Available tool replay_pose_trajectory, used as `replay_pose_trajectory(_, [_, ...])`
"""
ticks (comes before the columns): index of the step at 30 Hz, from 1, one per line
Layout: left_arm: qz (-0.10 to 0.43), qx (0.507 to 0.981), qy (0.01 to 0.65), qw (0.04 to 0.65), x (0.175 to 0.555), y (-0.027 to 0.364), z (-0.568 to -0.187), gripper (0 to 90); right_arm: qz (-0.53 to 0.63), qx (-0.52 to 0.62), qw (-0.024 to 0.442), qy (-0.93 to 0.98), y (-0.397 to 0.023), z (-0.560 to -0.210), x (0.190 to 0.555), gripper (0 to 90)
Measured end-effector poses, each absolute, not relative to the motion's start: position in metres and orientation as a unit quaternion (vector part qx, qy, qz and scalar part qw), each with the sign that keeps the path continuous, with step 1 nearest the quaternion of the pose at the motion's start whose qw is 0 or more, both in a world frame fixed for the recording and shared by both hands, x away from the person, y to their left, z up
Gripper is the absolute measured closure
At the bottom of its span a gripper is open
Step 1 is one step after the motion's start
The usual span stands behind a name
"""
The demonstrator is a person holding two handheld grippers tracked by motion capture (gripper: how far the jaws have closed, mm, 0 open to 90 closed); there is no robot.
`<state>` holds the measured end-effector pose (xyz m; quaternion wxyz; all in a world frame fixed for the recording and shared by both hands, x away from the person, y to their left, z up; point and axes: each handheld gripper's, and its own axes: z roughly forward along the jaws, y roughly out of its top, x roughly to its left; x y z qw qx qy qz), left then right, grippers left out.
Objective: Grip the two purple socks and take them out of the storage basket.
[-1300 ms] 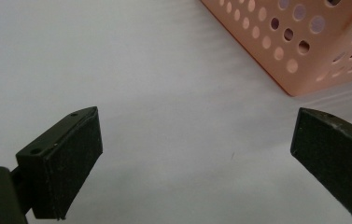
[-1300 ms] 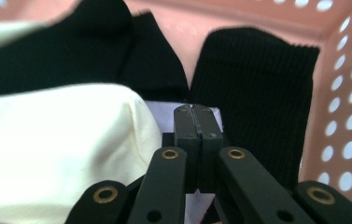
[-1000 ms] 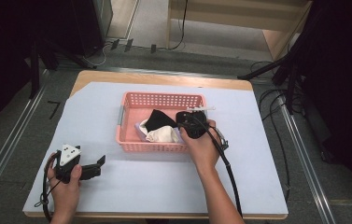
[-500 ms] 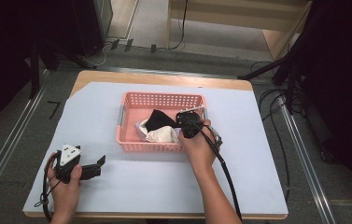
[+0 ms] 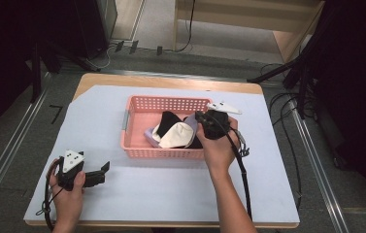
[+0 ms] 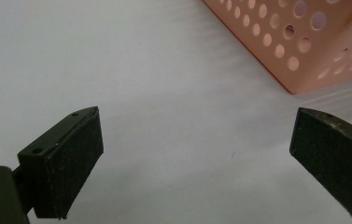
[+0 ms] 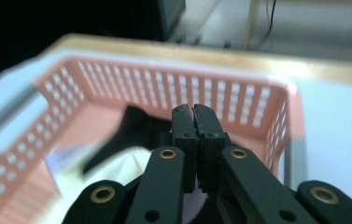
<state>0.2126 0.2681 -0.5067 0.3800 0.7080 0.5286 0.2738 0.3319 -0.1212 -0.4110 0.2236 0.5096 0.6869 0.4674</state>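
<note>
Compared with a second ago, the right claw (image 5: 201,118) has lifted out of the pink basket (image 5: 137,103) and now sits higher over its right end, and the clothes inside have shifted: the white piece (image 5: 176,137) is pulled up and further right, and a lilac piece (image 5: 150,134) has come into sight at its left edge. The right claw's jaws have just been closing and now stand pressed together; in the right gripper view (image 7: 193,112) the tips meet with no gap, and whether they pinch any cloth cannot be told, though the white and black fabric lies right beneath them. The left claw (image 5: 104,168) has stayed where it was, resting on the white sheet (image 5: 171,189) at the near left of the bench (image 5: 171,81), jaws spread wide with nothing between them. In the left gripper view (image 6: 194,149) a corner of the basket lies ahead and to the right. Counted: one basket, two claws, and three pieces of clothing in the basket, one black (image 5: 169,119), one white, one lilac.
</note>
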Motion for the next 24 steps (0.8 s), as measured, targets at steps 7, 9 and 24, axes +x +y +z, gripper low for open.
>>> replay_pose_trajectory(7, [0.275,0.706,0.531,0.381,0.213,0.268,-0.507,3.5,0.517,0.467,0.242,0.675,-0.115,-0.392,0.328,88.7])
replay_pose_trajectory(9, [0.274,0.708,0.529,0.379,0.213,0.268,-0.507,3.5,0.535,0.451,0.238,0.673,-0.109,-0.386,0.326,88.8])
replay_pose_trajectory(24, [0.274,0.706,0.531,0.380,0.213,0.268,-0.507,3.5,0.560,0.430,0.233,0.669,-0.092,-0.370,0.328,88.4])
